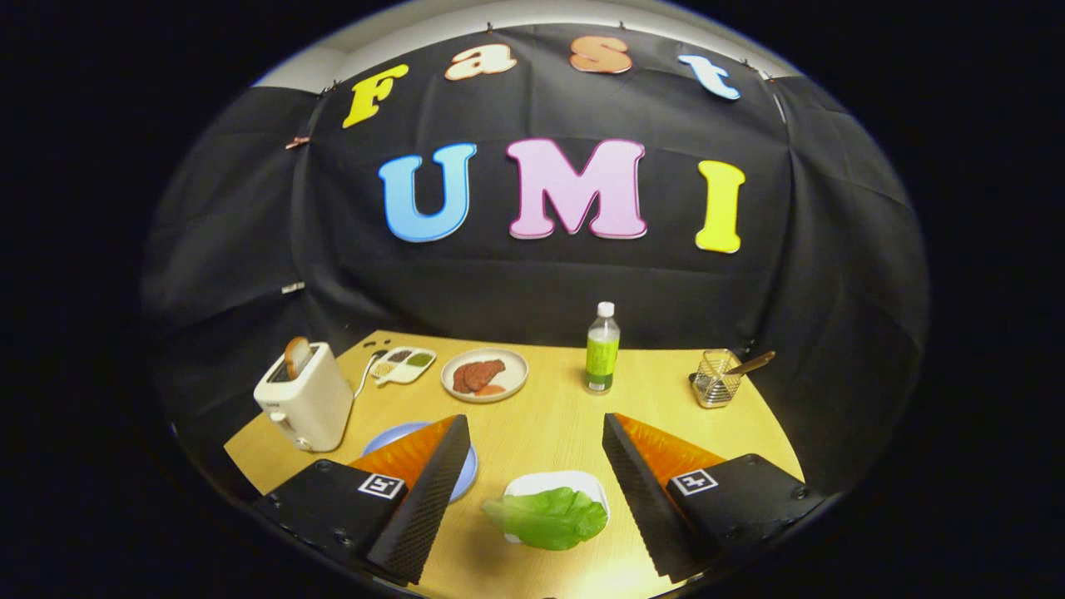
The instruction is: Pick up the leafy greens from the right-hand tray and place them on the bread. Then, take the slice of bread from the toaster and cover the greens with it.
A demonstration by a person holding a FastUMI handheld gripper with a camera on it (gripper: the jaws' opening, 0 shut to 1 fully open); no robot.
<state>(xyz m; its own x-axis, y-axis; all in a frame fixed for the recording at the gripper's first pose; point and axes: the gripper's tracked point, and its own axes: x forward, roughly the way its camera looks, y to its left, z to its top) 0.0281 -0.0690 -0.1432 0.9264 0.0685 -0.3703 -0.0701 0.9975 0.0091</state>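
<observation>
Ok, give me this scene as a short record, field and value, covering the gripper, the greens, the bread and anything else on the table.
gripper: open, fingers wide apart
leafy greens: on white tray, between the fingers
toaster: bread slice standing in slot
blue plate: partly behind one finger
meat plate: beyond the fingers
bottle: upright
wire holder: utensil inside

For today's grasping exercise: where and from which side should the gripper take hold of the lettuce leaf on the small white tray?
Probably from above. The lettuce leaf lies flat on the white tray, between the open gripper fingers. Its crinkled middle looks raised enough to pinch; its left edge overhangs the tray and offers a second hold.
</observation>
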